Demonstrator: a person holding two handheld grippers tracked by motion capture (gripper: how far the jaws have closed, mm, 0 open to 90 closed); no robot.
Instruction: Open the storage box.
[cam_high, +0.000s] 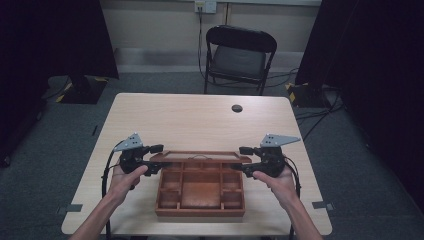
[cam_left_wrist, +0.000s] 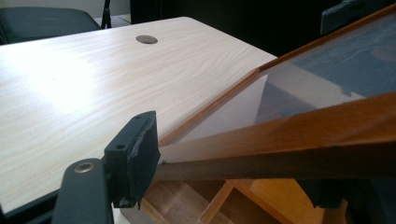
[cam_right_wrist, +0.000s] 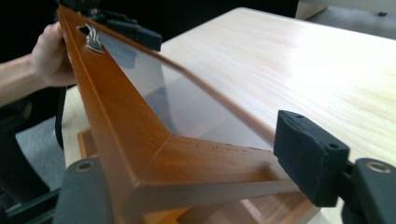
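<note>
Chair (cam_high: 239, 57) beyond table (cam_high: 200, 120), glass lid (cam_high: 200, 158) raised over wooden box (cam_high: 200, 192)

2 bare forearms reach in from below, each hand wrapped around a black two-jaw tool. The left tool (cam_high: 159, 156) and the right tool (cam_high: 242, 158) point inward toward each other at matching height, jaws level. The left hand (cam_high: 126, 180) and right hand (cam_high: 276, 182) grip from beneath, and each tool's jaws stand part-closed.
</note>
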